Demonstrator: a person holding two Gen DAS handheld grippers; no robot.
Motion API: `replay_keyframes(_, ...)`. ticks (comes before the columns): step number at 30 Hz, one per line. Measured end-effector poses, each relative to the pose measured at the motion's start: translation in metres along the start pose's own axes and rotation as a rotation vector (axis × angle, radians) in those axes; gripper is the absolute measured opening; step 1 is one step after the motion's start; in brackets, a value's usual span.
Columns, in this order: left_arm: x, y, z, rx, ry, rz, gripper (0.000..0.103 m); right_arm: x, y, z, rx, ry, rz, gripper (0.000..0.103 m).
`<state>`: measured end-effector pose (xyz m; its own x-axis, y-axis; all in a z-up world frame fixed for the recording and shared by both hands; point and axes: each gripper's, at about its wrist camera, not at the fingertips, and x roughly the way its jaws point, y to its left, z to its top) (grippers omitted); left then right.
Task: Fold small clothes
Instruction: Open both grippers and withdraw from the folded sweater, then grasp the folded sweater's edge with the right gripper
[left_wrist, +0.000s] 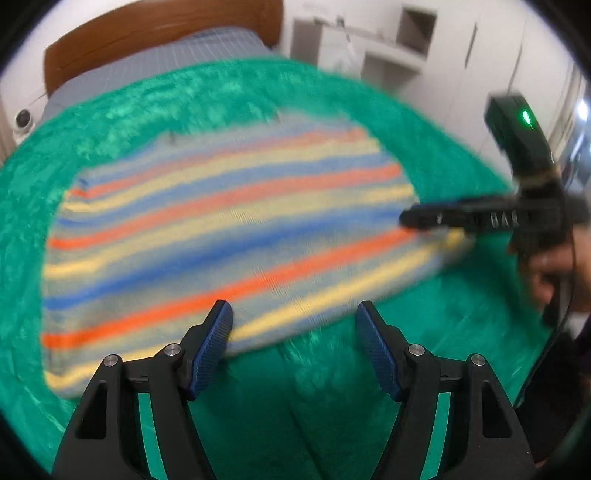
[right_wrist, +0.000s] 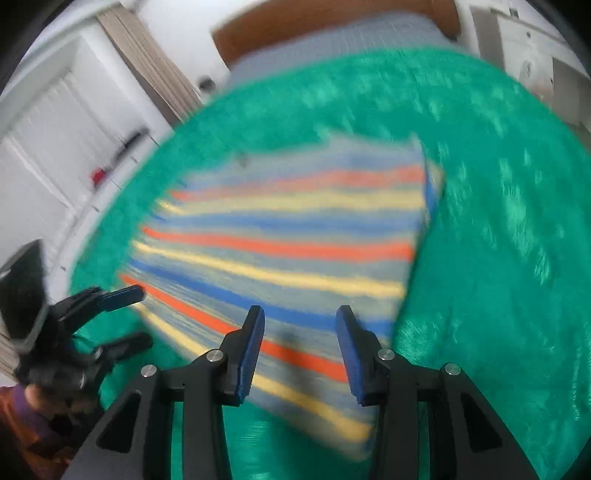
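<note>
striped knit: one small garment (left_wrist: 229, 236), in orange, yellow and blue bands, is laid flat as a rough rectangle on the green cover; a doubled edge is seen at its far right corner in the right wrist view, so it is judged already folded at least once.
left hand-held gripper (left_wrist: 294, 347): its fingers are spread wide above the garment's near edge; nothing is pinched.
right hand-held gripper (right_wrist: 300, 347): its fingers are parted over the near striped edge; no cloth is seen pressed between the pads.
step in hand: a release between folds is judged, with both grippers free of the cloth.
next move: a fresh pinch on two corners of one edge is called for, then that edge carried across.
count: one garment, two grippers, one green plush blanket (left_wrist: 110, 110), one bed (left_wrist: 166, 55) beyond.
</note>
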<state>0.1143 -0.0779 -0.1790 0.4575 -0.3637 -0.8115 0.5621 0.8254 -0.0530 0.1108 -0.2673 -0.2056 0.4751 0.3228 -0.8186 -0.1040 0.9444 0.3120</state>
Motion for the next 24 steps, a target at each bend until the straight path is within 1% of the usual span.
replay_keyframes(1, -0.001, -0.007, -0.006, 0.036, -0.005, 0.032, 0.072, -0.003, -0.008, -0.005, 0.004, -0.016, 0.006, 0.025)
replay_keyframes(2, -0.006, -0.011, -0.009, 0.061, -0.019, 0.035, 0.073, -0.009, -0.015, -0.009, 0.014, -0.031, 0.014, 0.024)
replay_keyframes(3, -0.012, -0.015, -0.012, 0.084, -0.030, 0.020, 0.074, -0.018, -0.023, -0.014, 0.039, -0.026, -0.020, 0.029)
replay_keyframes(4, -0.018, -0.020, -0.013, 0.108, -0.040, 0.001, 0.075, -0.025, -0.029, -0.017, 0.055, -0.032, -0.034, 0.036)
replay_keyframes(7, -0.020, -0.044, -0.007, 0.185, -0.063, -0.044, 0.076, -0.046, -0.041, -0.023, 0.061, -0.060, -0.066, 0.036)
replay_keyframes(8, -0.016, -0.055, -0.004, 0.224, -0.065, -0.060, 0.077, -0.051, -0.045, -0.023, 0.063, -0.067, -0.072, 0.036)
replay_keyframes(11, 0.003, -0.094, 0.007, 0.337, -0.054, -0.098, 0.077, -0.060, -0.061, -0.017, 0.102, -0.082, -0.050, 0.038)
replay_keyframes(13, 0.019, -0.118, 0.011, 0.398, -0.062, -0.092, 0.077, -0.063, -0.070, -0.008, 0.125, -0.086, -0.021, 0.038)
replay_keyframes(15, 0.031, -0.129, 0.017, 0.418, -0.069, -0.077, 0.076, -0.064, -0.078, 0.000, 0.140, -0.084, 0.016, 0.040)
replay_keyframes(16, 0.035, -0.132, 0.022, 0.411, -0.080, -0.078, 0.073, -0.063, -0.081, 0.006, 0.143, -0.081, 0.038, 0.042)
replay_keyframes(18, 0.042, -0.135, 0.032, 0.374, -0.091, -0.088, 0.059, -0.057, -0.085, 0.018, 0.146, -0.062, 0.090, 0.045)
replay_keyframes(20, 0.045, -0.136, 0.037, 0.354, -0.087, -0.091, 0.025, -0.046, -0.089, 0.034, 0.150, -0.039, 0.134, 0.046)
replay_keyframes(22, 0.047, -0.135, 0.039, 0.345, -0.088, -0.097, 0.013, -0.029, -0.094, 0.055, 0.157, -0.009, 0.174, 0.046)
replay_keyframes(23, 0.046, -0.134, 0.040, 0.340, -0.094, -0.097, 0.009, -0.021, -0.096, 0.064, 0.162, 0.002, 0.191, 0.046)
replay_keyframes(24, 0.045, -0.132, 0.039, 0.334, -0.098, -0.107, 0.009, -0.010, -0.098, 0.074, 0.174, 0.016, 0.214, 0.046)
